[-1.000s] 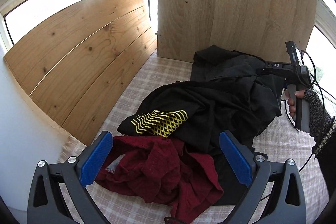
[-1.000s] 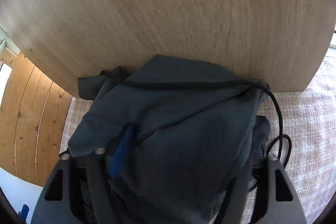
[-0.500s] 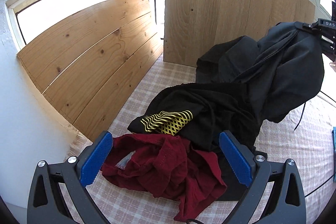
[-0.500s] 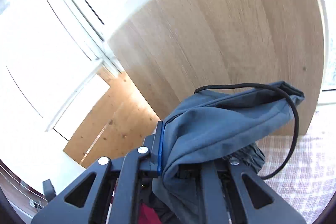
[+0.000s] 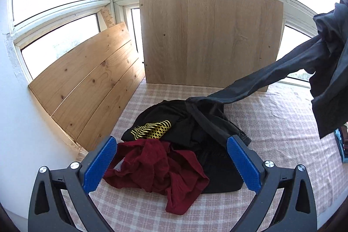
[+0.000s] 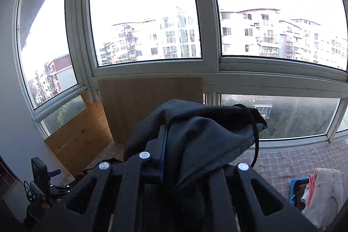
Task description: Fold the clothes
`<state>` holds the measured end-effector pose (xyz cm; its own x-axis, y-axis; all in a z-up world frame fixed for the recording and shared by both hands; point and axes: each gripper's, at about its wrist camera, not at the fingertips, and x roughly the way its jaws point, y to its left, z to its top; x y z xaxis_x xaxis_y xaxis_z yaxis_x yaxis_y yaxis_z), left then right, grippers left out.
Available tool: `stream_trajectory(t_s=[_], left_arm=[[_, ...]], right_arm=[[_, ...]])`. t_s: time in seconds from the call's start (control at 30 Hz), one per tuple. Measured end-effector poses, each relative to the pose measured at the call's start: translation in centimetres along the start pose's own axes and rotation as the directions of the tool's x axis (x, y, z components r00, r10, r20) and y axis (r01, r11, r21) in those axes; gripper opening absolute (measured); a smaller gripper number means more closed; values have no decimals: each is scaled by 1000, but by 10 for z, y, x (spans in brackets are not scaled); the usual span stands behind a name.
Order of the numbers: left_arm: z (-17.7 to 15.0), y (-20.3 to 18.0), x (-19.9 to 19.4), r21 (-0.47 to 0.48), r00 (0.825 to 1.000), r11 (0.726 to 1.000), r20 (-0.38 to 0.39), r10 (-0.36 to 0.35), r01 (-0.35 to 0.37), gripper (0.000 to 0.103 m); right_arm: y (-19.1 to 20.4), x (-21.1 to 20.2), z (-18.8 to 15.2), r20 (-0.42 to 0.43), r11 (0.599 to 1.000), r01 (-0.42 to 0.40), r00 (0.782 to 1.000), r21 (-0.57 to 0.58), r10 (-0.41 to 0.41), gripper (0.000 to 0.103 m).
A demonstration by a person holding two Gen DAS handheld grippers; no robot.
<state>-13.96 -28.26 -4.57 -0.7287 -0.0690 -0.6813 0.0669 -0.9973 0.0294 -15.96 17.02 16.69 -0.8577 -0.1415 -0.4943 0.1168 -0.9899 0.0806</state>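
Your dark grey garment (image 5: 282, 77) stretches from the pile at frame centre up to the right edge, clamped in your right gripper (image 6: 174, 145). A black shirt (image 5: 174, 123) and maroon garment (image 5: 156, 164) lie between your left gripper's (image 5: 171, 160) spread, empty fingers on the checked cloth (image 5: 271, 123).

A home's glazed balcony: wraparound windows (image 6: 143, 14) facing apartment blocks (image 6: 271, 34), checked cloth (image 5: 271, 123) underfoot.

The black plastic left tongs (image 5: 171, 163) carry ribbed blue pads (image 5: 99, 165) and silver screws; the black right tongs (image 6: 184, 151) show matching screws.
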Motion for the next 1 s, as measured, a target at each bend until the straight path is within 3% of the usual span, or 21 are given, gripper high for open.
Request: stream_trajectory(t_s=[0.07,0.13,0.2,0.23,0.33,0.47,0.53,0.6,0.67,0.73,0.8,0.87,0.93,0.97,1.0], left_arm=[[-7,-16,-2,35,1000,999,-15,-18,19,102],[-16,-33,-4,73,999,997,-36,-35,37,102],[-25,-51,-7,113,997,992,-56,-49,55,102],[-30,-61,-8,134,996,989,-66,-57,65,102],[-43,-98,-8,194,990,974,-106,-98,117,102],[-61,-161,3,250,965,941,-184,-185,228,102],[-78,-207,11,307,947,905,-222,-231,293,102],[-99,-248,21,384,935,864,-266,-235,326,102],[-123,-284,32,480,938,818,-285,-196,317,102],[-140,-311,46,540,942,790,-305,-138,291,102],[-150,-328,59,558,943,786,-322,-90,265,102],[-154,-339,70,545,939,801,-339,-59,247,102],[-155,-344,78,500,924,822,-376,-76,271,100],[-156,-346,82,478,915,832,-395,-82,281,97],[-157,-347,84,463,905,838,-417,-81,288,83]], right_arm=[[-54,33,-55,-167,987,154,975,46,-144,53],[-105,76,-117,-375,957,277,899,84,-227,55],[-153,99,-178,-554,931,335,807,149,-202,55],[-171,101,-202,-597,921,336,787,199,-158,55],[-201,89,-254,-597,888,280,802,364,-8,55],[-193,75,-288,-625,896,318,779,309,-61,55],[-198,71,-301,-633,900,320,772,297,-66,55],[-209,66,-313,-635,901,304,772,310,-42,55],[-218,60,-321,-638,903,288,770,317,-22,55],[-228,53,-323,-637,911,283,770,300,-29,55],[-237,49,-322,-634,920,273,773,282,-35,55],[-247,47,-319,-625,925,252,780,286,-19,55],[-258,47,-317,-617,926,233,787,296,-1,55],[-263,49,-316,-614,927,226,789,300,7,55],[-268,51,-316,-612,927,220,791,304,12,55]])
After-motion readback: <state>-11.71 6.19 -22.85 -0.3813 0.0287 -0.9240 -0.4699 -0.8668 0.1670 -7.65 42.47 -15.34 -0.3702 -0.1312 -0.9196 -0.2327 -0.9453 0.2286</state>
